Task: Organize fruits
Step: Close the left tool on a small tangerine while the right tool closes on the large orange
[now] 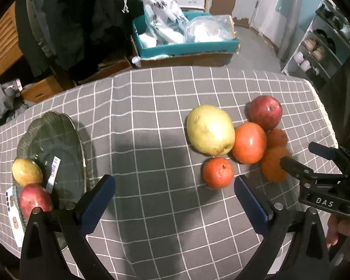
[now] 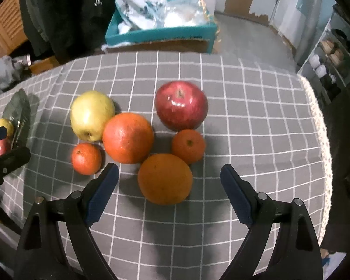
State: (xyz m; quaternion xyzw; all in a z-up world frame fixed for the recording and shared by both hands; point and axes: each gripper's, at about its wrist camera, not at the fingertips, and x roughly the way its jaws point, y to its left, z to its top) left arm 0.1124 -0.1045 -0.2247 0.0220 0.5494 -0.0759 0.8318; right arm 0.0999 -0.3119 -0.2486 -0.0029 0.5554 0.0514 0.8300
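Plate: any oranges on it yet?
No. The plate holds only a yellow fruit and a red apple.

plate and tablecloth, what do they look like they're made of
The plate looks like dark tinted glass with a glossy finish: it seems see-through, has a ribbed rim and still carries a barcode sticker. The tablecloth looks like matte woven fabric, grey with a white grid and a pale trim at its edge.

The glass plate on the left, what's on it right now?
On the glass plate sit a yellow-green fruit and a red apple, side by side near its edge. The left claw's arm covers the plate's nearest part.
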